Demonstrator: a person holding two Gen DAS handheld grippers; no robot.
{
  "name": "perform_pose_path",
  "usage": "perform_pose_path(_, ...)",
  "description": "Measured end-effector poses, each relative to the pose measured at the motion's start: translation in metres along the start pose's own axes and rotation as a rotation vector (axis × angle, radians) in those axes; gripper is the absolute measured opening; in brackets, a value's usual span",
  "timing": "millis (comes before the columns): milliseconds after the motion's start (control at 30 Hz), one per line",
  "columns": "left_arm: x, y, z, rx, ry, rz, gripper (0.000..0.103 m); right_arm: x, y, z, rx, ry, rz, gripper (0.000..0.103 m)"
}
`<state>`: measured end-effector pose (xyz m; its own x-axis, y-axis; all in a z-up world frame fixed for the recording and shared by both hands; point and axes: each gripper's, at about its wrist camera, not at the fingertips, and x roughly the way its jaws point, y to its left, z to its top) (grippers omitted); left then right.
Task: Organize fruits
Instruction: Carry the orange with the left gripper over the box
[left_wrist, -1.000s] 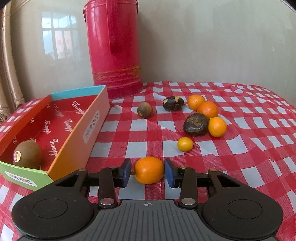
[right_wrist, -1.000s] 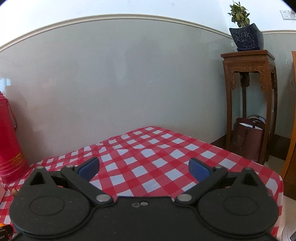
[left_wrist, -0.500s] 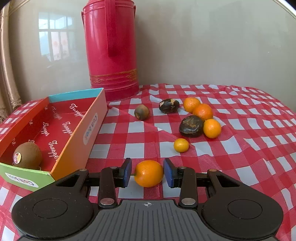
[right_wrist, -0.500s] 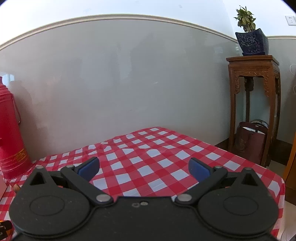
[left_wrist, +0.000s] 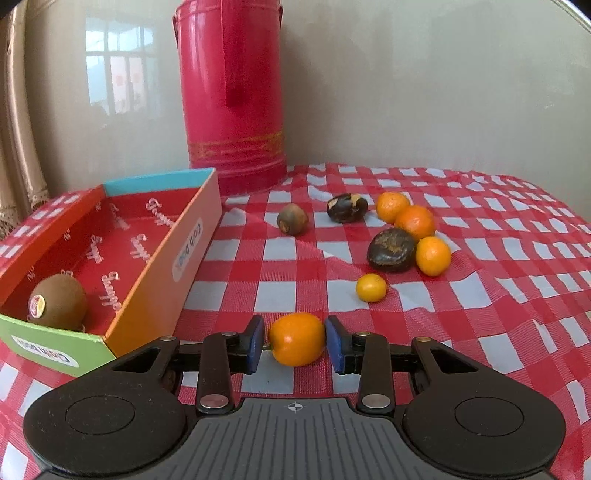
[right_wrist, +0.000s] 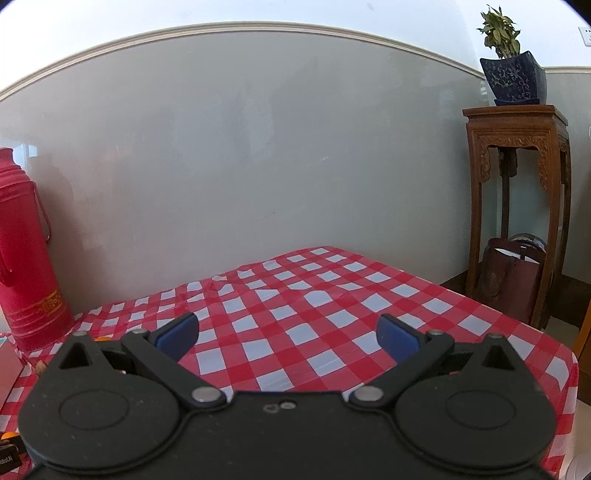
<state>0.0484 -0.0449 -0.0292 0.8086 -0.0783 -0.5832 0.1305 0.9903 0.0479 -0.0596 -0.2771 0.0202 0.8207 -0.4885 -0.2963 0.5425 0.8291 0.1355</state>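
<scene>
In the left wrist view my left gripper (left_wrist: 294, 345) is shut on an orange fruit (left_wrist: 297, 338), its blue pads against both sides, low over the checked cloth. A colourful cardboard box (left_wrist: 162, 266) stands to the left with a brown kiwi (left_wrist: 57, 302) inside. Ahead on the cloth lie a small yellow-orange fruit (left_wrist: 371, 287), three oranges (left_wrist: 415, 221), two dark brown fruits (left_wrist: 391, 249) and a small brownish fruit (left_wrist: 291, 219). In the right wrist view my right gripper (right_wrist: 287, 336) is open and empty above the cloth.
A tall red thermos (left_wrist: 232, 99) stands at the back by the wall and shows at the left in the right wrist view (right_wrist: 26, 258). A wooden plant stand (right_wrist: 517, 192) with a potted plant stands beyond the table's right edge (right_wrist: 554, 354).
My left gripper's pads have closed in from either side of the orange fruit until they touch it. The view has risen a little. My right gripper has drifted slightly and stays open.
</scene>
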Motion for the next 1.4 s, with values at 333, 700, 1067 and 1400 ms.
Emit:
perform_pose_path(333, -0.018, 0.016, 0.006, -0.041, -0.085, 0.014, 0.035, 0.002, 0.006, -0.003, -0.006, 0.015, 0.014, 0.097)
perform_pose_path(700, -0.041, 0.062, 0.014, -0.105, -0.205, 0.174, 0.035, 0.004, 0.037, -0.012, -0.068, 0.032, 0.058, 0.097)
perform_pose_path(1067, -0.022, 0.127, 0.021, -0.221, -0.131, 0.316, 0.035, 0.001, 0.07, -0.02, -0.124, 0.051, 0.119, 0.097)
perform_pose_path(1400, -0.028, 0.167, 0.014, -0.371, -0.115, 0.335, 0.036, 0.004, 0.08, -0.022, -0.143, 0.061, 0.133, 0.097)
